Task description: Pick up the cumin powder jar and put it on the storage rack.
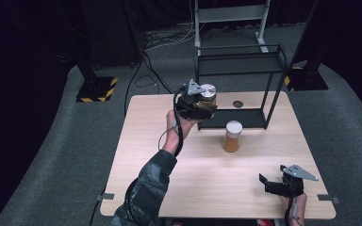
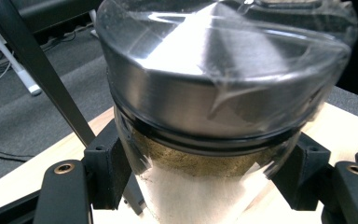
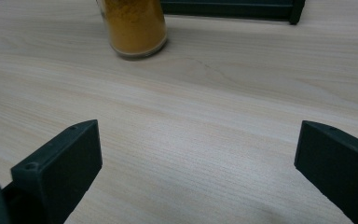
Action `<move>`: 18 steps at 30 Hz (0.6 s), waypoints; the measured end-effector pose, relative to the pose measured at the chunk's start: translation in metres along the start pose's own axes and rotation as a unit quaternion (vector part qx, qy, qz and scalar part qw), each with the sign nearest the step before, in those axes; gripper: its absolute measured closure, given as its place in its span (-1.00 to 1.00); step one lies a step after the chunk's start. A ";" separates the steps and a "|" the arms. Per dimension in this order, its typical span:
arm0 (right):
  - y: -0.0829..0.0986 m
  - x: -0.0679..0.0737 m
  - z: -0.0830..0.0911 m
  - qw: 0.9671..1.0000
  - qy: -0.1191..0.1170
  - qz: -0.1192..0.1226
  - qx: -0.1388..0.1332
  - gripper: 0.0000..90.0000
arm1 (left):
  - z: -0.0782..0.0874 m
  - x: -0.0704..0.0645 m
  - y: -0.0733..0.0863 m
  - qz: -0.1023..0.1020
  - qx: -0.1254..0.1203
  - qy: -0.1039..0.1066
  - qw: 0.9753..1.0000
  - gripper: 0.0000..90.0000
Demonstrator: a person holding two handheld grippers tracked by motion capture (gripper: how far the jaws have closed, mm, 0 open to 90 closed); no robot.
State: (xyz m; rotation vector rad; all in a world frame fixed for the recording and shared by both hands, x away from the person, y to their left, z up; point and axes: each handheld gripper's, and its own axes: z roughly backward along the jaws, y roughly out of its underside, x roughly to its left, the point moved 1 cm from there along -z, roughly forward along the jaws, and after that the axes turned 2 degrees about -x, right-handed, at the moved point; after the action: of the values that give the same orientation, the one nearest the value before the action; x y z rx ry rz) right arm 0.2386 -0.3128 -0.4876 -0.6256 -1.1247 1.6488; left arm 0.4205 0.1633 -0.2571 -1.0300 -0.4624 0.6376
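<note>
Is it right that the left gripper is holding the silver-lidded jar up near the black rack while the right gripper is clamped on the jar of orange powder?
Not quite. The left gripper does hold the silver-lidded jar up near the black rack, but the right gripper holds nothing. The right gripper view shows its fingers spread wide over bare table, with the jar of orange powder standing well ahead of them.

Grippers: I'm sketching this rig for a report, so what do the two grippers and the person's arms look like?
Both the left gripper and the right gripper are black, each with two blocky jaws and a grey three-cornered plate on top. Brass-coloured inserts show in the left gripper's arms. A black cable trails from each along the forearm. The left arm wears a dark mottled sleeve pushed up from the wrist.
</note>
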 end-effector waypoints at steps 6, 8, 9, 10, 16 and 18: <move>0.000 0.000 0.000 1.000 0.000 -0.001 0.000 -1.00 | 0.001 0.002 -0.008 0.001 0.000 -0.002 1.000 -0.33; 0.000 0.000 0.000 1.000 0.000 -0.001 0.000 -1.00 | 0.002 0.003 -0.010 0.003 -0.002 -0.001 1.000 -0.34; 0.000 0.000 0.000 1.000 0.000 -0.001 0.000 -1.00 | 0.002 0.003 -0.012 0.002 -0.002 0.000 1.000 -0.33; 0.000 0.000 0.000 1.000 -0.001 -0.001 0.000 -1.00 | 0.002 0.003 -0.013 0.000 -0.002 0.000 1.000 -0.33; 0.000 0.000 0.000 1.000 -0.001 -0.002 0.000 -1.00 | 0.003 0.003 -0.023 -0.003 -0.004 0.003 1.000 -0.33; 0.000 0.000 0.000 1.000 0.000 -0.002 0.000 -1.00 | 0.004 0.003 -0.025 -0.003 -0.004 0.002 1.000 -0.34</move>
State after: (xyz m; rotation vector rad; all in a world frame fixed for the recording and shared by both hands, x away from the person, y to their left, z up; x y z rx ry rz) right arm 0.2386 -0.3129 -0.4877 -0.6234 -1.1262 1.6463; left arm 0.4275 0.1587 -0.2329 -1.0378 -0.4645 0.6276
